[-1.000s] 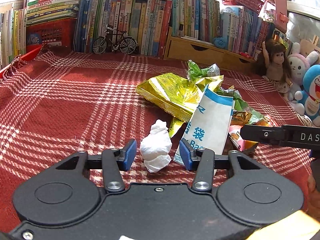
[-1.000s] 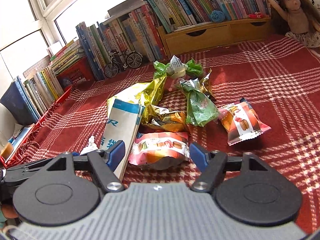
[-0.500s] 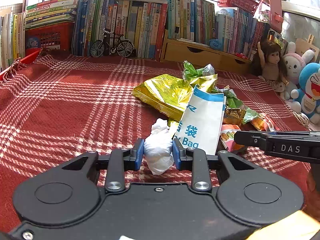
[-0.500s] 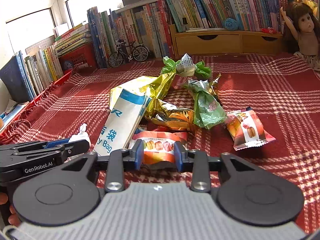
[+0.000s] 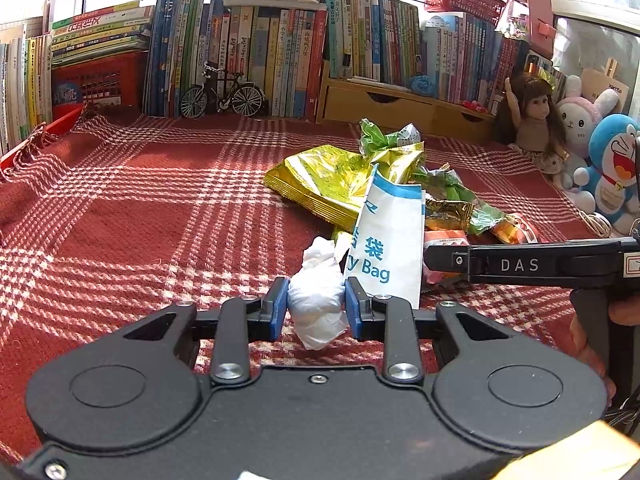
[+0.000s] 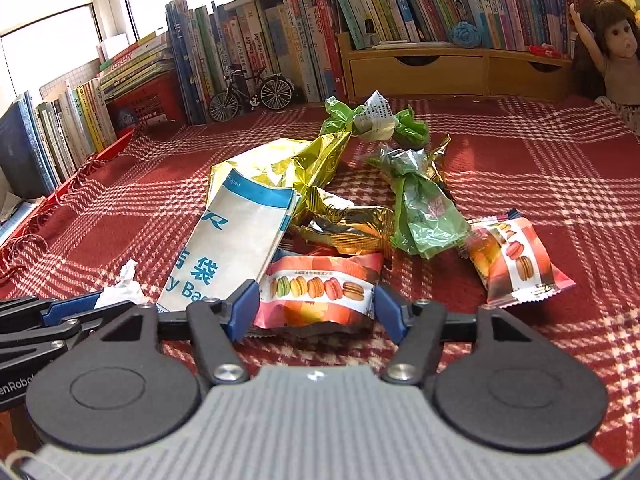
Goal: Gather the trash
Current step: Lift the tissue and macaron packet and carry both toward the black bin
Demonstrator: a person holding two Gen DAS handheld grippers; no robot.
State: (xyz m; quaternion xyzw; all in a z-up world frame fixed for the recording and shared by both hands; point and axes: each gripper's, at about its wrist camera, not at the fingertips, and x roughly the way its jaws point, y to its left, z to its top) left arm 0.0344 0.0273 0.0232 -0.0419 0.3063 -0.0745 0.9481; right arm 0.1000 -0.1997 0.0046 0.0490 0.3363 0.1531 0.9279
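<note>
A red plaid cloth (image 6: 540,184) covers the bench; wrappers (image 6: 424,220), a paper bag (image 6: 236,248), model bicycle (image 6: 250,92) lie on it.

Two macaron packets (image 6: 316,294), one tissue wad (image 5: 316,304)

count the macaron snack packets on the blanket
2. One macaron packet lies between the right gripper fingers, whose jaws are opening. The other macaron packet lies apart, to its right on the blanket. More could hide under the pile.

Red plaid cloth (image 5: 160,208) covers surface; book row (image 5: 260,52) and wooden drawer unit (image 5: 400,104) at far edge, sunlit windows (image 6: 52,36) behind.
</note>
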